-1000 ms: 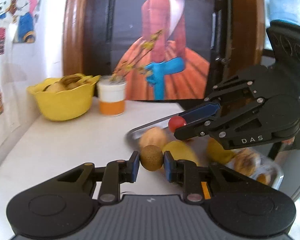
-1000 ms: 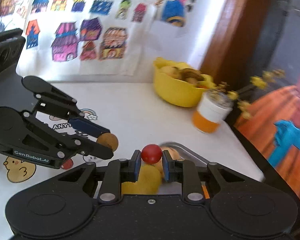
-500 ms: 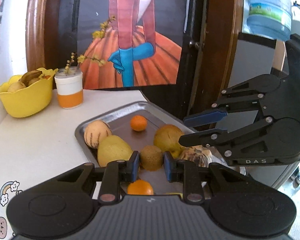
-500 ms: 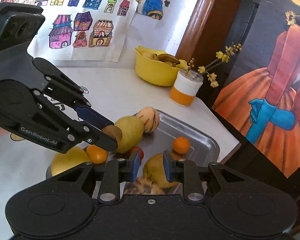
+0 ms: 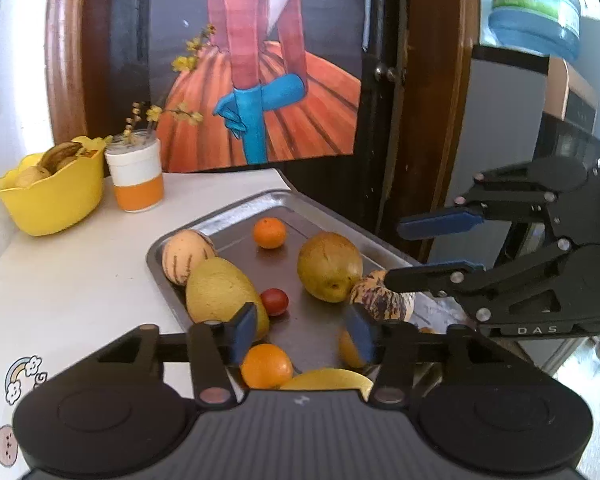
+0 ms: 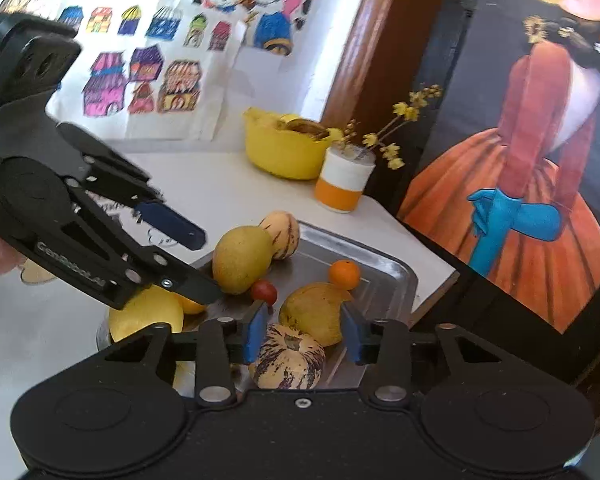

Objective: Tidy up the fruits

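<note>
Holding: nothing; my left gripper and right gripper both have jaws spread wide.
Fruits: cherry tomato, pears, oranges, striped melons, all inside the metal tray.
Tray: on the white surface, yellow bowl beyond it.

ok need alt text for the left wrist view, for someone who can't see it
The open left gripper hovers over a metal tray of fruit: two small oranges, a cherry tomato, pears and striped melons. The right gripper, also open and empty, reaches in from the right; a yellow bowl stands on the table behind.
</note>
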